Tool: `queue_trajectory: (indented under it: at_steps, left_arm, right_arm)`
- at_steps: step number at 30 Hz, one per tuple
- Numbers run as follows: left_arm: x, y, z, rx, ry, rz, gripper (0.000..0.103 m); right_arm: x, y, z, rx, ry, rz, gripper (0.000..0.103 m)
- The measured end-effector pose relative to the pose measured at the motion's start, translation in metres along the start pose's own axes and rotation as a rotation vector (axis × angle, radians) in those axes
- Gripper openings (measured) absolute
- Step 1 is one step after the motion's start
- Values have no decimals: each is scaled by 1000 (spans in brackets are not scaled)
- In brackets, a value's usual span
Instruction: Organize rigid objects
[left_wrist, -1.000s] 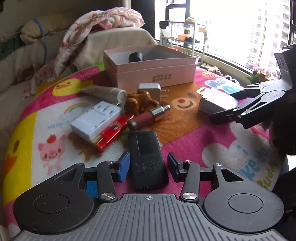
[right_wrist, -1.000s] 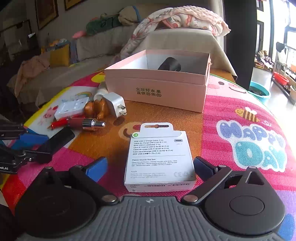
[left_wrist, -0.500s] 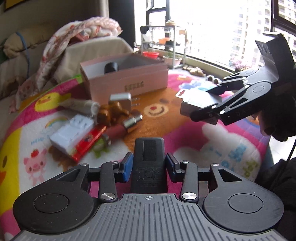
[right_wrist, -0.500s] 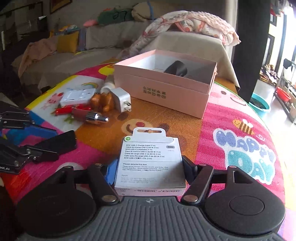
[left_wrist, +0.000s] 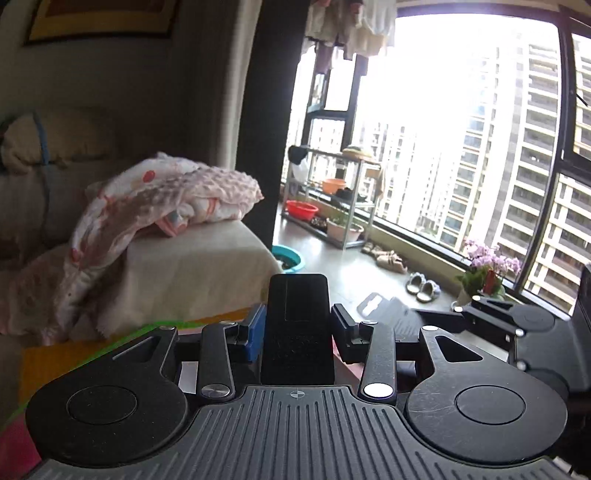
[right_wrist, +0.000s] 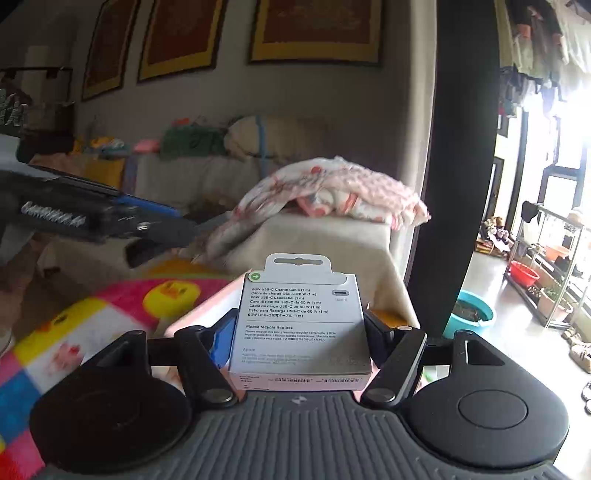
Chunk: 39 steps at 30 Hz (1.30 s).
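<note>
My left gripper (left_wrist: 297, 328) is shut on a flat black remote-like device (left_wrist: 298, 314) and holds it up in the air, pointing toward the window. My right gripper (right_wrist: 301, 332) is shut on a white USB-C cable box (right_wrist: 301, 325), lifted above the colourful mat (right_wrist: 85, 325). A pink edge of the open cardboard box (right_wrist: 207, 310) shows just under the cable box. The right gripper with its box also shows in the left wrist view (left_wrist: 406, 317). The left gripper shows at the left of the right wrist view (right_wrist: 147, 232).
A cushion with a pink blanket (left_wrist: 166, 206) stands behind the mat. A sofa with pillows (right_wrist: 207, 147) lines the wall. A window, a metal rack (left_wrist: 332, 199) and basins are to the right.
Both grippers closed on their objects, the left on the black device and the right on the cable box, and lifted them high off the mat. The views now tilt up toward the room.
</note>
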<state>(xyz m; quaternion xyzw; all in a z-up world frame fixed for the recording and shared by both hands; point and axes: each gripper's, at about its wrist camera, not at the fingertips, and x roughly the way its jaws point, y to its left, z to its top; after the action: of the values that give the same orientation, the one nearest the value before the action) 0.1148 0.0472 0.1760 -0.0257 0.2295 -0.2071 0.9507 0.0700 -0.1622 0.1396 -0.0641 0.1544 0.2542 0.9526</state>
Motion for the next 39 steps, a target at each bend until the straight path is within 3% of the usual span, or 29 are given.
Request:
queue_trajectory:
  at_steps: [2,5,8,11,15,18,20,24,28,31,33,35,39]
  left_arm:
    - [30,12,3,-45,33,30,43]
    - [47,34,-19,-114,62,37,41]
    - [34,53,-55,-143,66,59,41]
    - [7,70,-96,-169,79,126,41]
    - [-29,82,-139,-230,89,190,41]
    - [-52,78,-158,-212,91,229,41]
    - [-61,76,-163,-203,96,259,41]
    - [-59,94,-158,-322,73,264,41]
    - [-24,101,-143,-350,99,252,41]
    - [6,97,-140,-318,163,278,41]
    - [20,95,-141,-288,189,305,42]
    - [29,96,-144,-274,202,298,46]
    - [30,98,-148,-246,221,243,43]
  right_arm:
    - [22,1,2,-8,11,1,89]
    - [36,4,-12,10,68,-20,90]
    - [24,5,-47,19,91,-10,90]
    - [15,10,-79,1,138,-9,90]
    - [14,16,-105,60,259,71,90]
    - [13,28,-116,78,296,123,90]
    - [13,40,-119,67,301,144,90]
    - [15,57,-117,58,302,178,90]
    - [24,71,-104,41,260,190,90]
    - [41,74,-93,58,260,188,87]
    - [53,73,-88,95,280,203,78]
    - [64,72,-84,131,299,226,77]
    - [79,83,-81,105,326,285,77]
